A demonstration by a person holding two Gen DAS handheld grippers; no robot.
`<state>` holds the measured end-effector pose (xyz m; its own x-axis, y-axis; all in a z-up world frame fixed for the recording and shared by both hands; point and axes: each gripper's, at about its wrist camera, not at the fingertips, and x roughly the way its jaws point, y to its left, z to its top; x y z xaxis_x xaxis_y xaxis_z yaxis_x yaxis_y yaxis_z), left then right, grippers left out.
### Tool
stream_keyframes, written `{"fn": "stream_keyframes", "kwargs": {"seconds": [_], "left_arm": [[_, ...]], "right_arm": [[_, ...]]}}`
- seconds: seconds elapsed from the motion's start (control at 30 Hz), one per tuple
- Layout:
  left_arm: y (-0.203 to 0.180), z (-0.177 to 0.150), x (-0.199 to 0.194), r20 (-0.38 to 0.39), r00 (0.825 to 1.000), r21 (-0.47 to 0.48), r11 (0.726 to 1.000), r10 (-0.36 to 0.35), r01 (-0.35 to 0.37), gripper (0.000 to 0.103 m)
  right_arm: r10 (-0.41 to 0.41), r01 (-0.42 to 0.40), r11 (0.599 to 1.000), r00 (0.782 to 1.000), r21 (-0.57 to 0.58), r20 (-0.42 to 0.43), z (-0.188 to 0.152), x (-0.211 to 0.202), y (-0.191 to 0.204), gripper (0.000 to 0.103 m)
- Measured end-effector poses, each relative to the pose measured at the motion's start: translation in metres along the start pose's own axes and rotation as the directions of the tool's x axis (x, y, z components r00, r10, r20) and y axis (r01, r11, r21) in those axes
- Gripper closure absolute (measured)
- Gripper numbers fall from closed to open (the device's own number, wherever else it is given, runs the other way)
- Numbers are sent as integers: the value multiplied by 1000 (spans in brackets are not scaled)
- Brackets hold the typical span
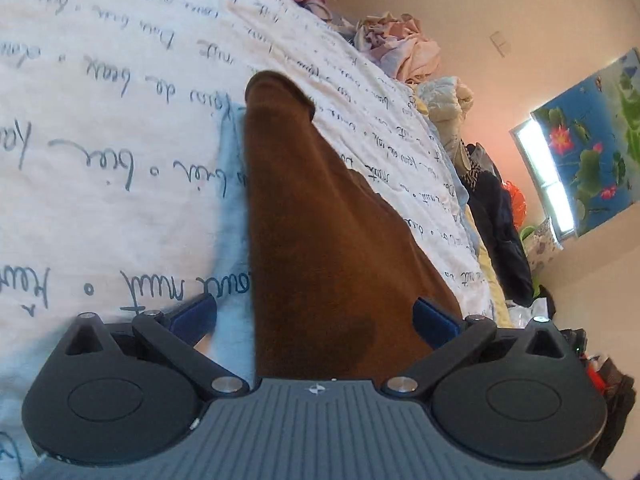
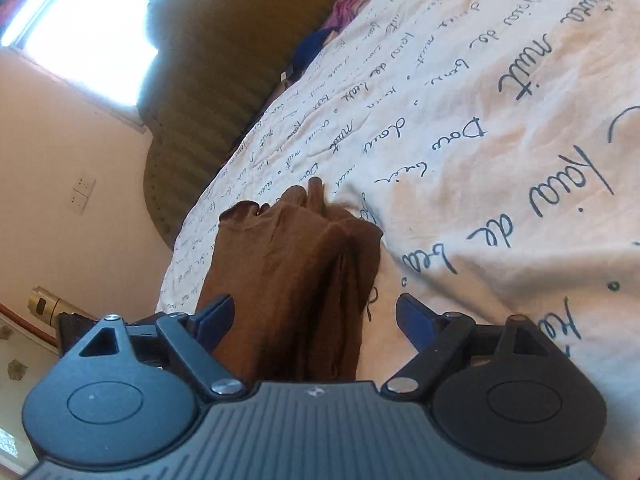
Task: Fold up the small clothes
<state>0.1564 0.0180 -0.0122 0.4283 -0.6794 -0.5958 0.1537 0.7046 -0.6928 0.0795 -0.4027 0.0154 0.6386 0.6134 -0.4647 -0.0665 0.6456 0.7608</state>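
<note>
A brown garment (image 1: 320,220) lies in a long strip on the white bedspread (image 1: 120,100) printed with dark handwriting. A pale blue cloth (image 1: 230,168) shows along its left edge. My left gripper (image 1: 316,314) is open, its blue fingers (image 1: 196,314) wide apart on either side of the near end of the garment. In the right wrist view the same brown garment (image 2: 296,272) lies bunched in lengthwise folds on the bedspread (image 2: 500,140). My right gripper (image 2: 314,316) is open too, its fingers (image 2: 416,318) spread wide around the near end without pressing on it.
Heaps of loose clothes (image 1: 400,44) and dark garments (image 1: 496,220) line the bed's far edge, under a flower picture (image 1: 592,140). In the right wrist view an olive ribbed headboard (image 2: 216,92) stands under a bright window (image 2: 88,20), and pink clothes (image 2: 348,4) lie at the bed's end.
</note>
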Motion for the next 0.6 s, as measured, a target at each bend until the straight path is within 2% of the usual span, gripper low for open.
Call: {"fn": "stream_keyframes", "kwargs": {"seconds": [0.1, 0.13, 0.17, 0.2, 0.23, 0.27, 0.3, 0.37, 0.43, 0.53, 0.57, 0.6], "left_arm": [[10, 0, 6, 10, 994, -101, 989, -111, 111, 1], [9, -1, 7, 18, 995, -102, 989, -102, 103, 4], [5, 0, 9, 9, 998, -87, 995, -55, 55, 23], [0, 0, 12, -8, 1000, -65, 998, -8, 7, 37], [-4, 0, 14, -18, 999, -34, 998, 43, -43, 55], [-9, 0, 14, -16, 997, -2, 997, 72, -72, 58], [-13, -2, 12, -10, 994, 29, 994, 108, -108, 58], [-24, -6, 10, 14, 984, 84, 980, 180, -181, 60], [-42, -12, 10, 60, 964, 163, 950, 261, -267, 63], [-80, -32, 8, 171, 909, 316, 852, 381, -417, 69], [-92, -40, 5, 216, 887, 359, 811, 409, -462, 71], [-101, -47, 2, 249, 871, 386, 782, 423, -490, 71]], "right_arm": [[26, -26, 1000, 999, -5, -35, 7, 16, 4, 5], [60, -61, 998, 996, -24, -61, 9, 22, 9, 5], [78, -83, 995, 994, -51, -81, 9, 29, 14, 6], [57, -66, 994, 994, -84, -96, 7, 36, 22, 10], [31, -45, 991, 993, -124, -111, 5, 43, 29, 21], [-14, -8, 984, 993, -179, -116, 2, 49, 39, 63], [-59, 31, 974, 991, -222, -117, -2, 55, 46, 70], [-102, 73, 956, 991, -284, -88, -8, 59, 59, 71], [-154, 125, 925, 987, -359, -53, -15, 58, 74, 71], [-211, 192, 876, 977, -442, 5, -26, 49, 97, 73], [-221, 206, 862, 975, -464, 23, -29, 47, 107, 73], [-222, 214, 848, 974, -485, 43, -33, 43, 118, 73]]}}
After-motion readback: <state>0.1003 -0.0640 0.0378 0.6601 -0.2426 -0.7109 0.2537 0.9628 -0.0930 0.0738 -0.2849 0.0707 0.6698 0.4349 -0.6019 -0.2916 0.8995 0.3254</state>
